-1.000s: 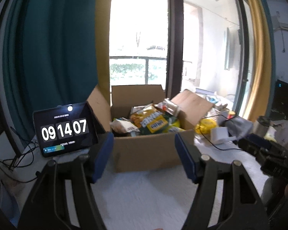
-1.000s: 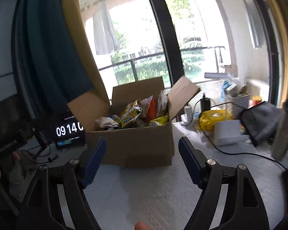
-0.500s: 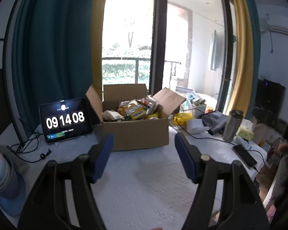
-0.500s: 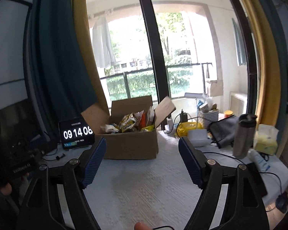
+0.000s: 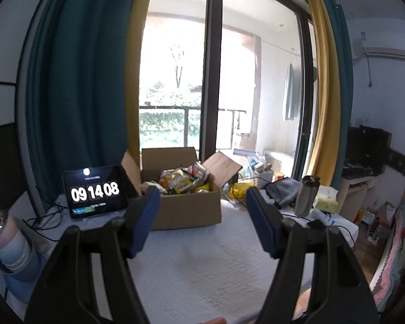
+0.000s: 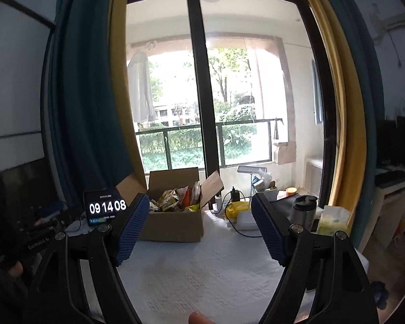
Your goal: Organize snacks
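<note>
An open cardboard box (image 5: pixel 186 210) (image 6: pixel 172 226) full of snack packets (image 5: pixel 179 182) (image 6: pixel 172 201) stands at the far side of a table with a white cloth (image 5: pixel 202 264) (image 6: pixel 197 272). Its flaps stand up and out. My left gripper (image 5: pixel 201 222) hovers over the cloth well short of the box, open, blue pads apart with nothing between them. My right gripper (image 6: pixel 199 229) is likewise open and empty, farther back from the box. Most packets are yellow; the lower ones are hidden inside the box.
A tablet clock (image 5: pixel 94 195) (image 6: pixel 106 206) leans left of the box, cables beside it. Stacked cups (image 5: pixel 10 253) stand at the near left. Right of the box lie a yellow pouch (image 6: pixel 236 206), a steel tumbler (image 5: pixel 306 194) (image 6: pixel 303 212), a tissue pack (image 6: pixel 333 220), grey cloth and cables.
Both grippers have drawn back and risen away from the box, which now looks smaller and farther off. More of the table and room shows. The jaws kept the same width.
</note>
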